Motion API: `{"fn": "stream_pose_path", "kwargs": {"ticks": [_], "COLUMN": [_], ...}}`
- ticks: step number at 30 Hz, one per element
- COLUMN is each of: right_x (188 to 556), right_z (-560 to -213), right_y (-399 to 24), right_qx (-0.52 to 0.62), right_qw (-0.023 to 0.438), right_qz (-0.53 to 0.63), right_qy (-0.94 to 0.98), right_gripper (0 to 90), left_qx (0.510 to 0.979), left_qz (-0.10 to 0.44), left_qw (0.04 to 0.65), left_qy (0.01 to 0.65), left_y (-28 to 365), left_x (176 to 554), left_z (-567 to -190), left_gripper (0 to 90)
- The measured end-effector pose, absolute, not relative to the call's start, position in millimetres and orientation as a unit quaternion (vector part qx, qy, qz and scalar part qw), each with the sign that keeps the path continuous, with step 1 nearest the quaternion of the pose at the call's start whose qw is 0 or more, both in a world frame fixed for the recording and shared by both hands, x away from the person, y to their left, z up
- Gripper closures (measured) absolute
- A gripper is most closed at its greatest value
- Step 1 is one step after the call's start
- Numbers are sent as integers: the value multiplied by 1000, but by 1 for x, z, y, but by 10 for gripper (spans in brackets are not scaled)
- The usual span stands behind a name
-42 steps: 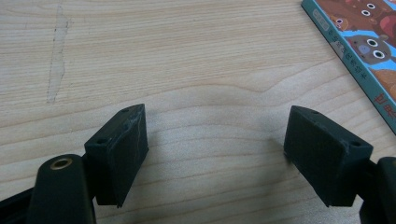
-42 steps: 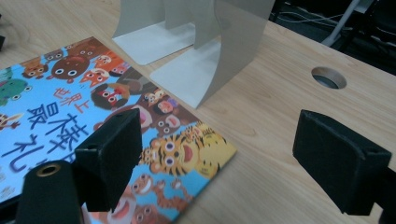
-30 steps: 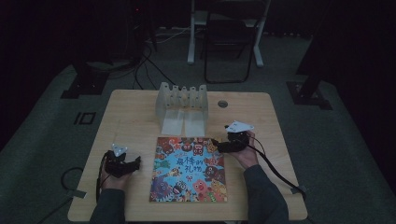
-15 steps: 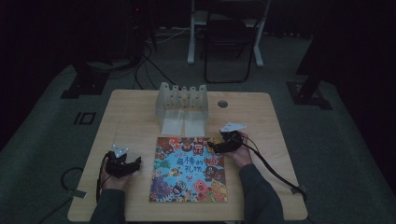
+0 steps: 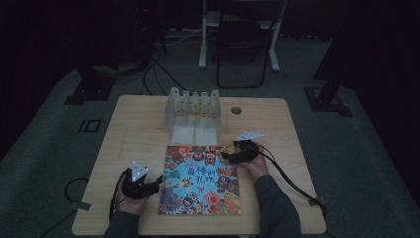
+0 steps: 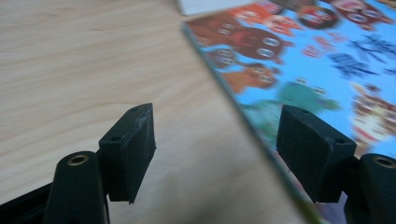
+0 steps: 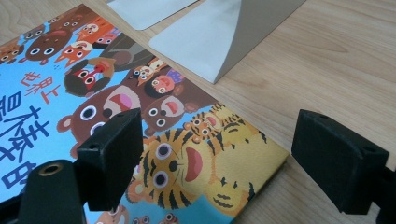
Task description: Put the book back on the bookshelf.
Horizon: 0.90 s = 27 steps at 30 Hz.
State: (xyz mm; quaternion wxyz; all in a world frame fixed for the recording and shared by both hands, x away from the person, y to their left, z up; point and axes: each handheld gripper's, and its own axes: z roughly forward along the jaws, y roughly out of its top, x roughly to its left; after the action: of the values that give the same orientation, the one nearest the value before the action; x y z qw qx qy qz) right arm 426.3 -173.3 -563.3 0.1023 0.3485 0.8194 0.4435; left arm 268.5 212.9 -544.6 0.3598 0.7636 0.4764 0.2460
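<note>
Wooden table (image 5: 138,129) bears a rack (image 5: 193,106); book's (image 7: 93,116) tiger shows close.

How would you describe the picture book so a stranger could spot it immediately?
Start at the wooden table. In front of the pale slotted rack, between the two grippers, lies the picture book, flat. Its bright blue cover crowded with cartoon animals is the sole colourful thing there.
</note>
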Motion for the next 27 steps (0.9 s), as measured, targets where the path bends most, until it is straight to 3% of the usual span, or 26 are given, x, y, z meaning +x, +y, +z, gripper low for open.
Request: {"fn": "stream_pose_path", "kwargs": {"ticks": [11,26,27], "right_x": [428,425,425], "right_z": [-565,-557,-555], "right_y": [-174,-183,-183], "right_qx": [353,369,367], "right_qw": [86,62,62], "right_qz": [445,487,490], "right_qy": [818,790,788], "right_gripper": [162,192,226], "left_qx": [790,794,796], "left_qz": [221,211,209], "left_qw": [338,371,381], "left_qy": [461,432,422], "left_y": [195,185,181], "left_x": [260,253,248], "left_z": [-554,-549,-545], "left_gripper": [291,286,282]}}
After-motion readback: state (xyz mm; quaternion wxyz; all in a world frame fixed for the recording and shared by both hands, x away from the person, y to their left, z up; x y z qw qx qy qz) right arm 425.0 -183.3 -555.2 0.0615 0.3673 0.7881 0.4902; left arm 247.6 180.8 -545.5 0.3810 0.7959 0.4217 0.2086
